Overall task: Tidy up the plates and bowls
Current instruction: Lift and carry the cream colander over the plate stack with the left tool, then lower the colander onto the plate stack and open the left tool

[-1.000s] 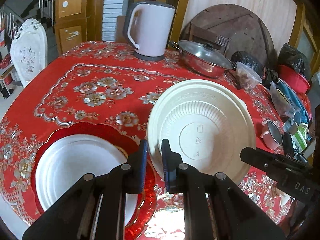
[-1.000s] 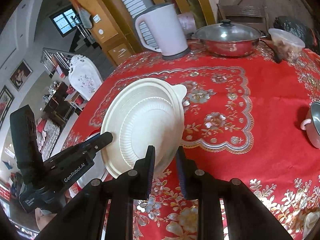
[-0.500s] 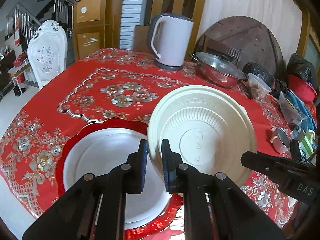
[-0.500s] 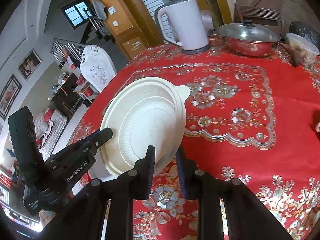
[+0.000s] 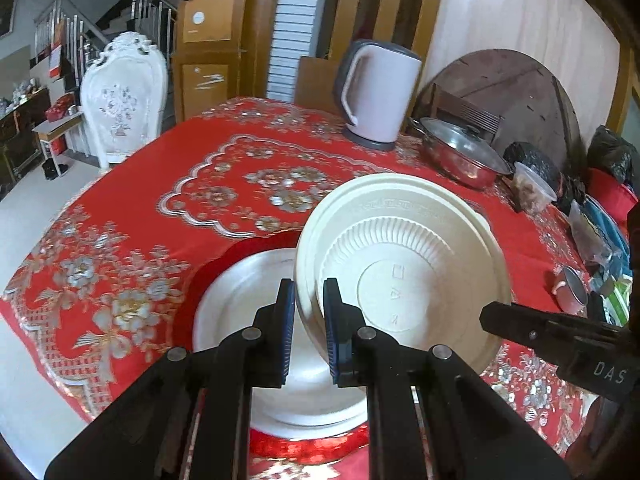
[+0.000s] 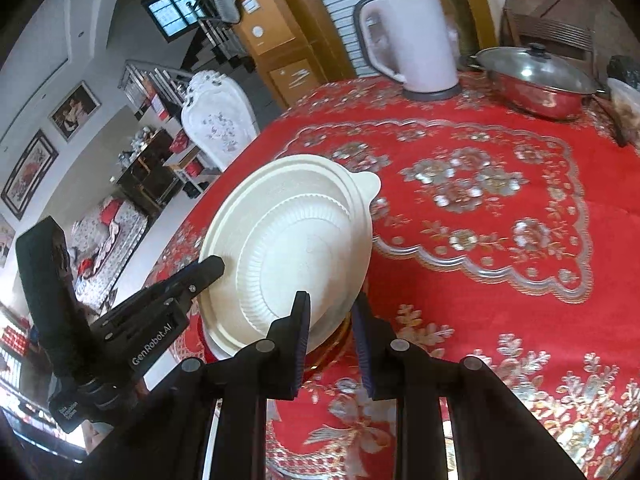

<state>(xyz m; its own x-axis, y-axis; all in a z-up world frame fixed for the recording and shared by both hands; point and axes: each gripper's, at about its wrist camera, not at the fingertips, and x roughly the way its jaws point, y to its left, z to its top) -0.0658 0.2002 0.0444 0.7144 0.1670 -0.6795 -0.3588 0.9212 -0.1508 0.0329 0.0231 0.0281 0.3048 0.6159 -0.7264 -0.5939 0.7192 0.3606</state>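
While it's tilted up on edge with its ribbed underside facing the cameras, the cream bowl [image 5: 404, 264] is pinched at its rim by the left hand-held gripper [image 5: 308, 322], whose blue-padded fingers [image 5: 286, 328] are clamped on either side of the rim. So the bowl is up off the counter [image 5: 132, 216], hanging right over a white plate [image 5: 240, 300] that sits on a red scalloped plate [image 5: 208, 276] at the near edge.

The right hand-held gripper [image 6: 330, 340] is at the bowl's lower right edge, jaws parted with the rim between them. I honestly can't tell from the right wrist view whether the pads are touching the bowl or just framing it. In the left wrist view one of its black fingers pokes in from the right, just beside the bowl's rim.

Further out, the counter has a red cloth with silver and gold flowers. At the far side there's a white electric kettle [image 5: 376, 96], and to the right of it a steel pan with a glass lid [image 5: 460, 156]. Far right is a clear plastic tub [image 5: 534, 192] with dark bags next to it, and a small metal mug [image 5: 572, 290] nearer. A white ornate chair [image 5: 122, 100] stands off the far left of the counter.
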